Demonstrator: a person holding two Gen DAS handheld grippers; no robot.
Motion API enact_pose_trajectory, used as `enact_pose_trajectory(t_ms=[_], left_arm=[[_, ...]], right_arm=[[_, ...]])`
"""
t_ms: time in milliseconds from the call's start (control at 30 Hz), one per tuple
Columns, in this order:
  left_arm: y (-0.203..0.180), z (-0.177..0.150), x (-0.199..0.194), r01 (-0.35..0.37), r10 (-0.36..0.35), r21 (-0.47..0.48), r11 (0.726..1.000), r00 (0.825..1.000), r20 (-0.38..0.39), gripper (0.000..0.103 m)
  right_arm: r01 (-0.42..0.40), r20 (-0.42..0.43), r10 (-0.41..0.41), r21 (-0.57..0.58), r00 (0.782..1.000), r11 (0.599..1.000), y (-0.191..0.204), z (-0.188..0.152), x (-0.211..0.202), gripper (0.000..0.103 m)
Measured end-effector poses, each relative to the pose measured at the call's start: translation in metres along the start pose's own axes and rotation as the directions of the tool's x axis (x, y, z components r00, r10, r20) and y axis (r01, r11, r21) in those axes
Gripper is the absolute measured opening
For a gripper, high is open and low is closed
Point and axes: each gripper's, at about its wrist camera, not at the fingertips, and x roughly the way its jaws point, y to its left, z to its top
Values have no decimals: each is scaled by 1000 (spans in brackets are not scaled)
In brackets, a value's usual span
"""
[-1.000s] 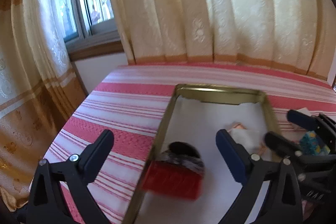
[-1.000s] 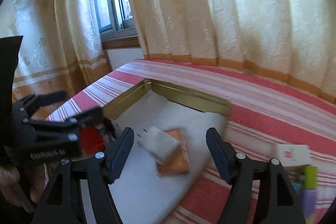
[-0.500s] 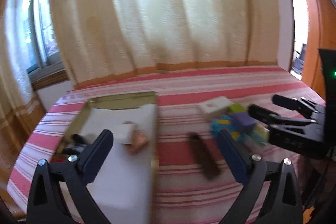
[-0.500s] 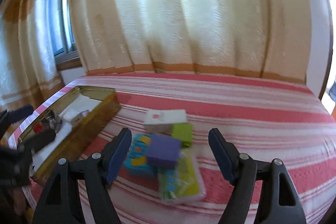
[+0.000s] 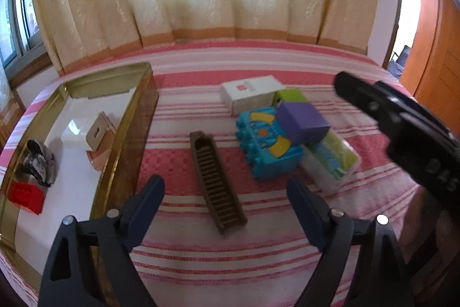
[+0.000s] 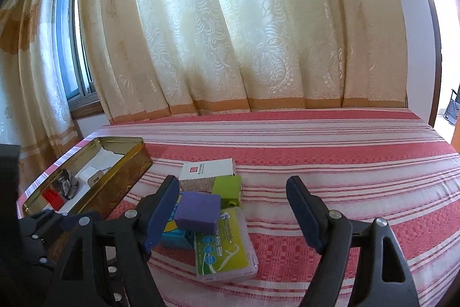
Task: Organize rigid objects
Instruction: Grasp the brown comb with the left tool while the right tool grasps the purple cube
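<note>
A gold tin (image 5: 126, 128) lies at the left, holding a red block (image 5: 26, 196), a white charger (image 5: 86, 133) and a dark crumpled item (image 5: 40, 160). A brown comb (image 5: 217, 183) lies on the striped cloth between the open fingers of my left gripper (image 5: 225, 194). To its right lie a blue toy block (image 5: 267, 146), a purple box (image 5: 302, 123), a green box (image 5: 289, 97), a white box (image 5: 247, 91) and a clear floss case (image 5: 330, 157). My right gripper (image 6: 233, 209) is open and empty over the purple box (image 6: 198, 210) and floss case (image 6: 224, 246).
The striped red cloth (image 6: 345, 163) covers the surface up to cream curtains (image 6: 230, 33) at the back. A window (image 6: 72, 48) is at the left, an orange door (image 5: 431, 62) at the right. The tin also shows in the right wrist view (image 6: 123, 180).
Both grippers swung right, away from the tin. The left one now frames the brown comb; the right one now frames the pile of boxes. Both stayed open.
</note>
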Motion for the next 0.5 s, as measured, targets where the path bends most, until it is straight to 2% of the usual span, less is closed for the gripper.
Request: enact_pose_trajectory(t_ms=[100, 133, 233, 500], left_arm=[[0, 0, 3, -29, 29, 11, 1000, 1000, 5, 86], [1, 0, 4, -33, 33, 10, 999, 999, 7, 86], [4, 1, 10, -85, 85, 28, 996, 996, 12, 86], [22, 3, 12, -114, 113, 38, 993, 993, 23, 85]], right_arm=[[-5, 21, 5, 8, 1000, 1000, -2, 0, -2, 80], [-4, 29, 4, 8, 1000, 1000, -2, 0, -3, 83], [-3, 34, 2, 12, 999, 1000, -2, 0, -4, 84], [1, 50, -2, 30, 999, 1000, -5, 0, -7, 85]])
